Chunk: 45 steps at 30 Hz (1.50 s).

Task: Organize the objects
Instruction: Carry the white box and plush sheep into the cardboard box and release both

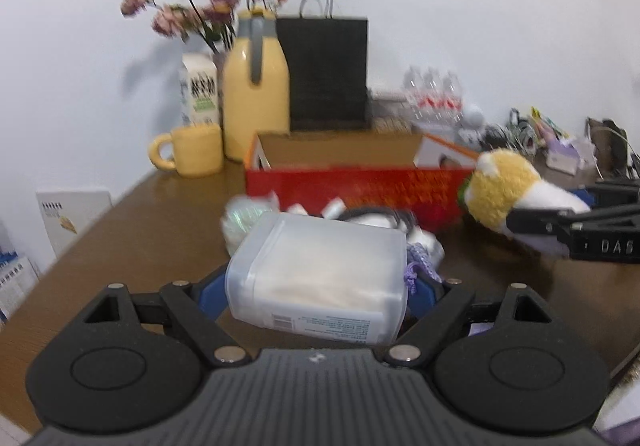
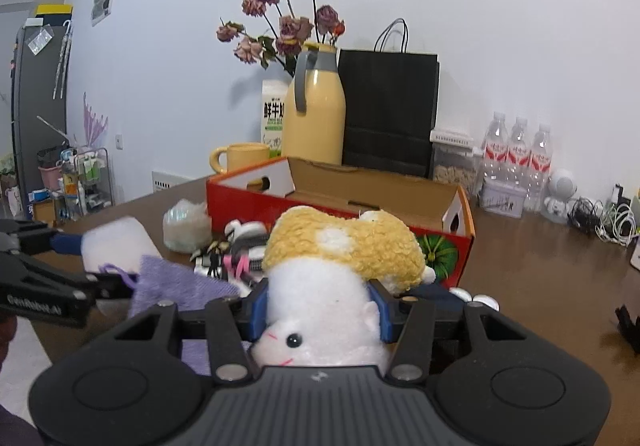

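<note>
Right wrist view: right gripper (image 2: 318, 312) jaws clamp the white-and-yellow plush hamster (image 2: 340, 270), face toward the lens, long axis running away toward the red open cardboard box (image 2: 340, 201) mid-frame. Left gripper (image 1: 320, 292) jaws grip a translucent plastic tub (image 1: 320, 270) above the brown worktop (image 1: 132, 230).

Bright, even light; left-wrist view blurry.

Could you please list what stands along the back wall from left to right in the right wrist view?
Milk carton → yellow jug → black paper bag → clear food container → water bottles → small white robot toy.
</note>
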Each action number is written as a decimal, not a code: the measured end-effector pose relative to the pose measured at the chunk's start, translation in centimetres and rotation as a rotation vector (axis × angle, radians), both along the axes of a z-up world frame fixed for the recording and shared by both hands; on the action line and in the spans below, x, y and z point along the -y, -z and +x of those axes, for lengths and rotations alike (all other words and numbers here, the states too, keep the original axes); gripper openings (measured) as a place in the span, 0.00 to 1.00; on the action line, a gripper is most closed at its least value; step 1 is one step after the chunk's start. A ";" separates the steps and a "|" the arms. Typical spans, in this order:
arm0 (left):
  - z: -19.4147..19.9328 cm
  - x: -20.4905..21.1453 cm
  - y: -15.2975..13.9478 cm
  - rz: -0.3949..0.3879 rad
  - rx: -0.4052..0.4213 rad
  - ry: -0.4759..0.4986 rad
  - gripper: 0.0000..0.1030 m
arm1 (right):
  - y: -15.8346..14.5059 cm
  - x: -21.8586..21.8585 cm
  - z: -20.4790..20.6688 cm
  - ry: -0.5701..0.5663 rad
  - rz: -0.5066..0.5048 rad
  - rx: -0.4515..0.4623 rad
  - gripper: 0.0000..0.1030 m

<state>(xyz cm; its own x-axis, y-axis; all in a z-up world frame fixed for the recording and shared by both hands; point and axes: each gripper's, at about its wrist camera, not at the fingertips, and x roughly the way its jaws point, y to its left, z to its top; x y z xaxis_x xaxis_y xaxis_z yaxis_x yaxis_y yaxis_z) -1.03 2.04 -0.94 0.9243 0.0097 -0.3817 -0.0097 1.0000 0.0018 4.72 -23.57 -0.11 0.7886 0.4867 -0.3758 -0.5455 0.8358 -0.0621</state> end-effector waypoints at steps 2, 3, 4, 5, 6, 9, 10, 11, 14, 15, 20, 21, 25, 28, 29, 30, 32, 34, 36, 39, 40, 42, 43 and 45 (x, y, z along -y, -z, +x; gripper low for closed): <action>0.3 -0.2 -1.0 -0.003 0.027 -0.007 0.84 | -0.4 -0.2 0.6 -0.002 0.004 0.007 0.47; 0.6 -0.3 -1.5 0.000 0.040 -0.008 0.84 | -0.5 -0.3 1.0 -0.002 0.006 0.008 0.47; 0.8 -0.2 -1.8 0.003 0.048 -0.007 0.84 | -0.6 -0.5 1.3 -0.002 0.008 0.007 0.47; 1.0 -0.2 -2.2 0.004 0.056 -0.004 0.85 | -0.7 -0.7 1.6 -0.004 0.010 0.006 0.47; 1.3 -0.1 -2.5 0.007 0.062 0.001 0.85 | -0.8 -0.8 2.0 -0.007 0.013 0.005 0.47; 2.4 0.4 -3.2 0.018 0.071 0.016 0.85 | -0.9 -1.2 2.9 -0.015 0.023 -0.004 0.47; 2.6 0.5 -3.4 0.019 0.075 0.023 0.85 | -0.9 -1.3 3.2 -0.017 0.026 -0.007 0.47; 2.9 0.6 -3.7 0.021 0.082 0.028 0.85 | -1.0 -1.4 3.5 -0.017 0.027 -0.009 0.47; 3.6 0.9 -4.4 0.026 0.109 0.032 0.82 | -1.0 -1.4 4.4 -0.011 0.032 -0.014 0.47; 3.8 1.0 -4.6 0.028 0.117 0.034 0.74 | -1.0 -1.3 4.7 -0.007 0.033 -0.016 0.47; 6.3 0.7 -4.4 0.014 0.054 0.024 0.43 | -1.2 -1.1 5.8 0.006 0.044 -0.014 0.47; 6.7 0.5 -4.2 0.003 0.032 0.015 0.58 | -1.2 -1.0 6.0 0.006 0.045 -0.014 0.47; 6.3 -0.9 -3.3 -0.057 -0.029 -0.014 0.92 | -1.1 -0.7 6.1 0.000 0.050 -0.020 0.48; 5.6 -1.2 -2.0 -0.045 -0.122 -0.031 0.99 | -0.8 -0.4 6.0 -0.006 0.053 -0.035 0.48; 5.4 -1.1 -1.5 -0.039 -0.156 -0.032 0.99 | -0.7 -0.3 5.9 -0.009 0.052 -0.041 0.48; 5.1 -1.2 -0.9 -0.038 -0.179 -0.028 1.00 | -0.5 -0.3 5.7 -0.013 0.051 -0.045 0.48; 4.7 -1.1 0.0 -0.033 -0.218 -0.032 1.00 | -0.2 -0.2 5.3 -0.024 0.050 -0.055 0.48; 4.6 -1.0 0.7 -0.032 -0.236 -0.038 1.00 | 0.0 -0.1 4.9 -0.028 0.051 -0.062 0.48; 4.8 -1.0 1.2 -0.032 -0.244 -0.049 1.00 | 0.3 0.1 4.7 -0.029 0.053 -0.070 0.48; 5.2 -0.9 1.7 -0.028 -0.240 -0.060 0.88 | 0.6 0.2 4.5 -0.025 0.055 -0.078 0.48; 5.3 -0.9 1.9 -0.037 -0.240 -0.058 0.80 | 0.6 0.2 4.4 -0.024 0.055 -0.079 0.48; 5.3 -1.1 1.9 -0.041 -0.230 -0.067 0.80 | 0.6 0.3 4.3 -0.020 0.054 -0.081 0.48; 5.1 -1.4 1.9 -0.053 -0.227 -0.070 0.80 | 0.7 0.4 4.3 -0.019 0.053 -0.081 0.48; 4.7 -1.9 1.6 -0.063 -0.209 -0.085 0.80 | 0.7 0.5 4.3 -0.016 0.049 -0.078 0.48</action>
<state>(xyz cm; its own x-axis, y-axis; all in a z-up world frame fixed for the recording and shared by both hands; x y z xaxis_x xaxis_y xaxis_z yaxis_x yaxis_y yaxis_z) 3.66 3.92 -2.54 0.8218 0.0540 -0.5673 -0.0995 0.9938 -0.0496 8.99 -24.04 -0.80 0.7498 0.5183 -0.4113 -0.5602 0.8281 0.0222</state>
